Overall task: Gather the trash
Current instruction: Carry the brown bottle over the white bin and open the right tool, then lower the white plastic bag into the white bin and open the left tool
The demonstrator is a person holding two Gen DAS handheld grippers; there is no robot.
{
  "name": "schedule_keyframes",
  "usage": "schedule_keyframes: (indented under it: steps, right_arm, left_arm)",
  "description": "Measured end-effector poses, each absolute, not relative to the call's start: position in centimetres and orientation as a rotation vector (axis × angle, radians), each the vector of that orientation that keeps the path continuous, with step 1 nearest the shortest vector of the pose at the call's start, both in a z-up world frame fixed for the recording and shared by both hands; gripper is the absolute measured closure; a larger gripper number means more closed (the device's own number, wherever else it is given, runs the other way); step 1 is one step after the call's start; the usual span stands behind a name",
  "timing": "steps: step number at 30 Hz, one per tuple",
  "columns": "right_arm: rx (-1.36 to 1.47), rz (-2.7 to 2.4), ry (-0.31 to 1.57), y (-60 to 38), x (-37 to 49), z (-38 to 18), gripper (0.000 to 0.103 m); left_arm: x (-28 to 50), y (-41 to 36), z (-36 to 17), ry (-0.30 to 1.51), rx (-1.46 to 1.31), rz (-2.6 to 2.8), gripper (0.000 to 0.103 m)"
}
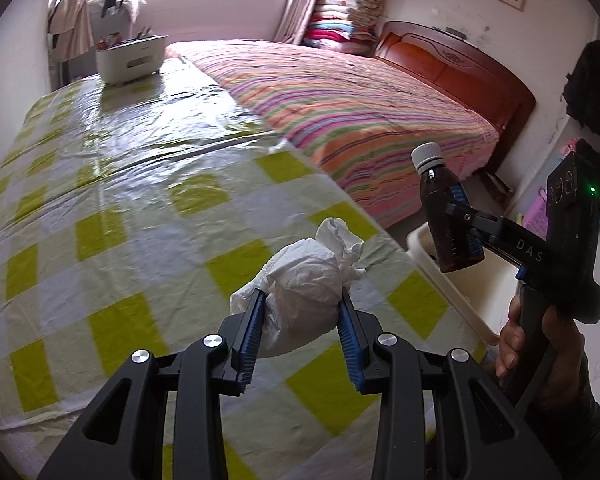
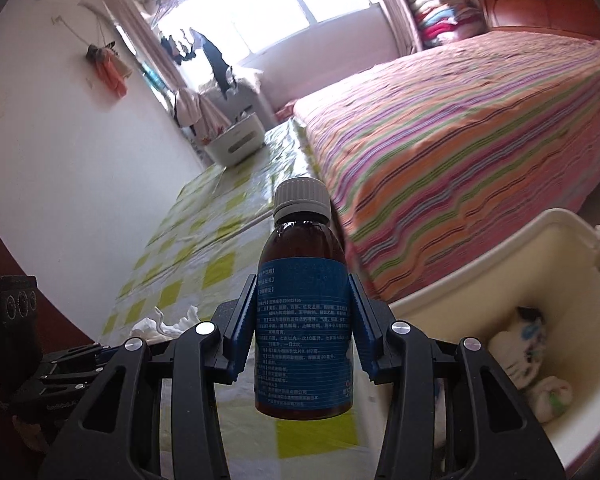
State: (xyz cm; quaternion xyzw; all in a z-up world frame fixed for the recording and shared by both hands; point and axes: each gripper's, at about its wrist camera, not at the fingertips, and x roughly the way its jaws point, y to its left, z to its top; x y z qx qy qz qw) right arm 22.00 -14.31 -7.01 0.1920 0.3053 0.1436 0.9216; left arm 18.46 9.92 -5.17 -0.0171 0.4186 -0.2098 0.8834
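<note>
Brown bottle (image 2: 304, 312) clamped upright between right hand-held gripper (image 2: 304, 320) fingers.

Glossy plastic tablecloth (image 1: 148, 168), crumpled paper wad (image 1: 304, 304)

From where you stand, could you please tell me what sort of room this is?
Most likely a home bedroom: a bed with a striped cover, a carved wooden headboard, and folded quilts stacked beside the window.

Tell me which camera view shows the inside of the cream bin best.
The right wrist view: the cream bin opens toward the camera, with crumpled trash inside. The left wrist view shows only its rim, mostly behind the brown bottle and the right tongs.
</note>
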Motion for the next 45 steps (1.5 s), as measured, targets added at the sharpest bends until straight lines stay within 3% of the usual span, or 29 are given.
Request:
schedule_keyframes:
  steps: [24,45]
  right_arm:
    - [0.45,0.097,0.463,-23.5,16.5,-7.1,0.06]
    - [0.548,0.001,0.398,-26.1,15.5,-7.7,0.059]
  left_arm:
    - [18.1,-1.8,-4.9,0.883,0.057,-0.618,0.068]
    - [18.8,-6.7,-5.5,0.906,0.062,-0.635,0.068]
